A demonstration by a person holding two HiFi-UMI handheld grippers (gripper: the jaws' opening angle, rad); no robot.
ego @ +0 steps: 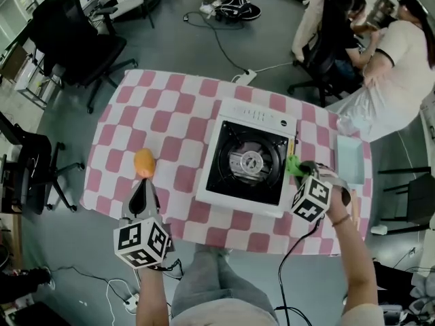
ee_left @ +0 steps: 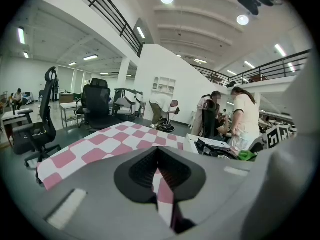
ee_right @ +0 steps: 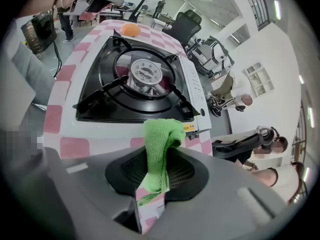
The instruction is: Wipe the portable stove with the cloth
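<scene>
Pink-and-white tablecloth (ego: pixel 170 114), head view: covers the table; dark office chairs stand on the grey floor to the left
Portable stove (ego: pixel 248 160), head view: white body with a black burner well, on the right half of the tablecloth
Cloth (ego: pixel 293 165), head view: green, at the stove's right edge, in the tip of the right gripper (ego: pixel 300 170)
Left gripper (ego: pixel 143 185), head view: low over the tablecloth left of the stove, well apart from it, tip just short of an orange round object (ego: pixel 144 161)
Tray (ego: pixel 350 160), head view: pale blue, on the table's right edge beyond the right gripper

Left gripper (ee_left: pixel 161 184), left gripper view: jaws drawn close with only a thin slit between them, nothing held; the checked tablecloth (ee_left: pixel 115 144) shows through the slit
Stove (ee_left: pixel 215 148), left gripper view: far right, with the green cloth (ee_left: pixel 246 155) at its farther side

Right gripper (ee_right: pixel 155 180), right gripper view: jaws pinching the cloth (ee_right: pixel 160 144), which stands up between them and folds over at the top
Stove (ee_right: pixel 140 79), right gripper view: directly ahead; the cloth's top lies at its near edge, contact with the rim not clear
Orange object (ee_right: pixel 131 29), right gripper view: on the tablecloth (ee_right: pixel 75 146) beyond the stove
</scene>
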